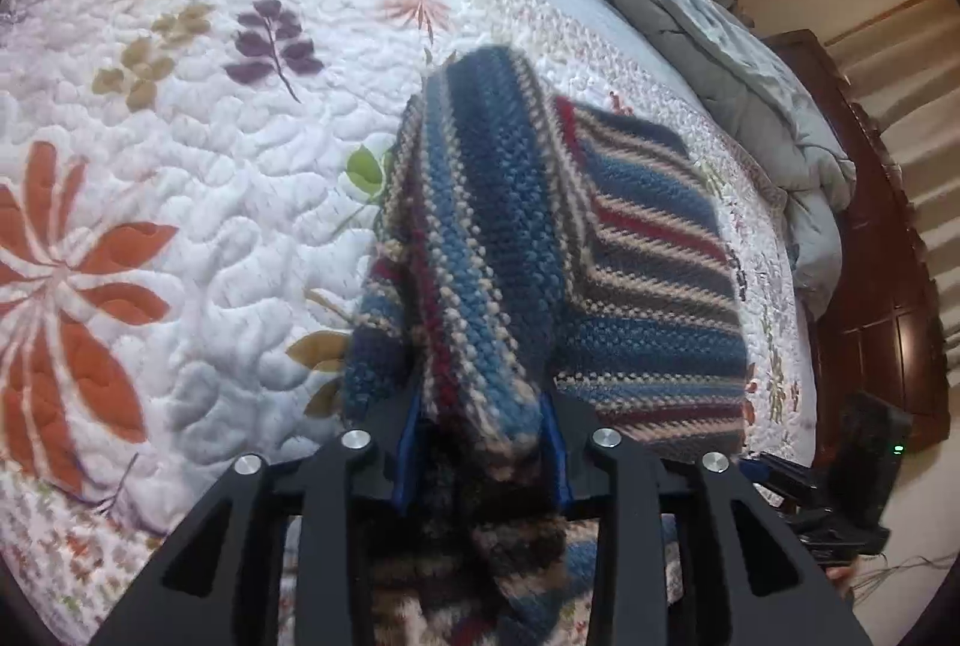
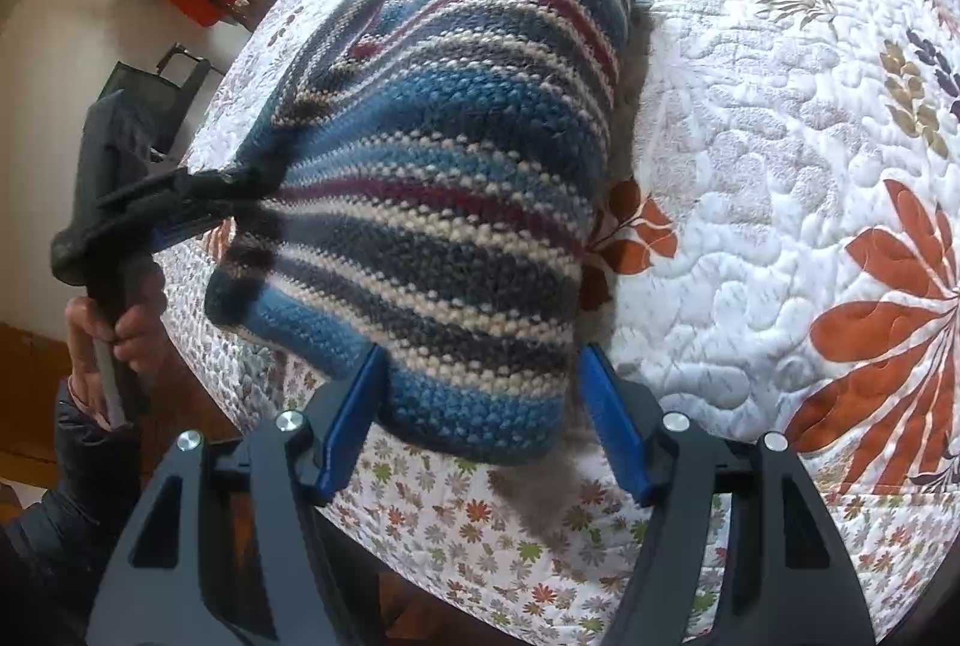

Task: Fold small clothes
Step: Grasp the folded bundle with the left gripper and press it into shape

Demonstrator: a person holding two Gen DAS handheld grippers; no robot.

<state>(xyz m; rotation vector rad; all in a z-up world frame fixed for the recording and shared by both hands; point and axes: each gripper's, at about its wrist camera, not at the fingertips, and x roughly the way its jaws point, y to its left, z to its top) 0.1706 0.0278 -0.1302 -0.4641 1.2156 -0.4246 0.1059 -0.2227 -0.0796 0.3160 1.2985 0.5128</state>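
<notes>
A striped knitted garment (image 1: pixel 648 256), blue, cream and red, lies partly on the floral quilt. My left gripper (image 1: pixel 483 442) is shut on a bunched fold of it (image 1: pixel 486 286) and holds that fold up off the bed. In the right wrist view the left gripper (image 2: pixel 240 184) pinches the garment's edge at the left. My right gripper (image 2: pixel 480 412) is open, its blue fingers (image 2: pixel 354 424) standing either side of the garment's near corner (image 2: pixel 456 250) without closing on it.
The white floral quilt (image 1: pixel 180 202) covers the bed. A grey duvet (image 1: pixel 720 45) is heaped at the far side by a dark wooden headboard (image 1: pixel 870 322). The bed edge and wooden floor (image 2: pixel 36 394) lie to the left in the right wrist view.
</notes>
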